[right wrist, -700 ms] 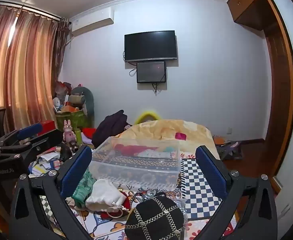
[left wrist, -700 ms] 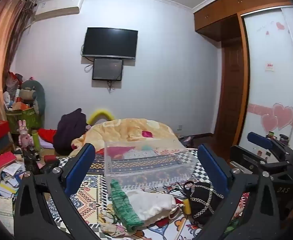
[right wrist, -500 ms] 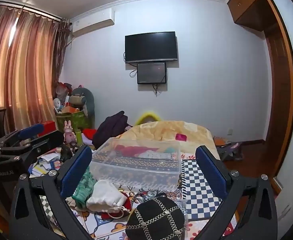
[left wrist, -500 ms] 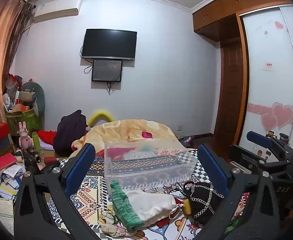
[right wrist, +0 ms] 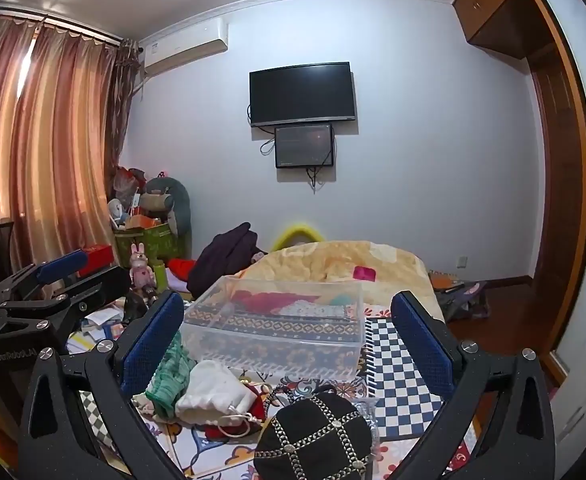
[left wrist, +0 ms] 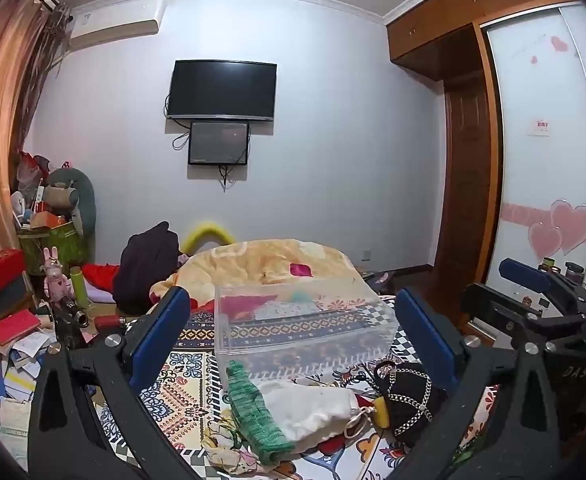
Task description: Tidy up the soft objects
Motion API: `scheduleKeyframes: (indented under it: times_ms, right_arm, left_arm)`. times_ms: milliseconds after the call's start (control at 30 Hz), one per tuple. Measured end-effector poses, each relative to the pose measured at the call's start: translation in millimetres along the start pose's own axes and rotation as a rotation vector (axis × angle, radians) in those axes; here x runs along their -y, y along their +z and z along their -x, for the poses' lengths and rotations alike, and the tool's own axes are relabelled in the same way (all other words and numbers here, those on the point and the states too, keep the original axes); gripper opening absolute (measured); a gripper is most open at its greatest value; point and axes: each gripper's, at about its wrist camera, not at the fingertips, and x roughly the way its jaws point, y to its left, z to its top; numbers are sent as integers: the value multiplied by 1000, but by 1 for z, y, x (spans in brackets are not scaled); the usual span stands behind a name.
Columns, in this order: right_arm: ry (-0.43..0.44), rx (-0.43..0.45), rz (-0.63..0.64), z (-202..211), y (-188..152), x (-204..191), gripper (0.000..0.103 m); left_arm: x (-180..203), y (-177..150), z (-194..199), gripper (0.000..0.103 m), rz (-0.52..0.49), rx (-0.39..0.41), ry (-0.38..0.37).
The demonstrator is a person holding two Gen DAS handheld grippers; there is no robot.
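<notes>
Cluttered bedroom, patterned bedspread (left wrist: 185, 392).

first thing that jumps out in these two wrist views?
The clear plastic bin sits mid-bed on the patterned bedspread, framed by both open claws, left claw and right claw. Just in front of it lie the soft things: a black chain-trimmed hat, a white drawstring pouch and a green knit piece.
</notes>
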Motion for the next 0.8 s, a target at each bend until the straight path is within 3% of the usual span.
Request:
scheduleKeyframes:
  times_ms: [800]
  right_arm:
    - [6, 7, -8, 0, 0, -1, 103]
  left_arm:
    - [0, 2, 2, 103, -2, 10, 6]
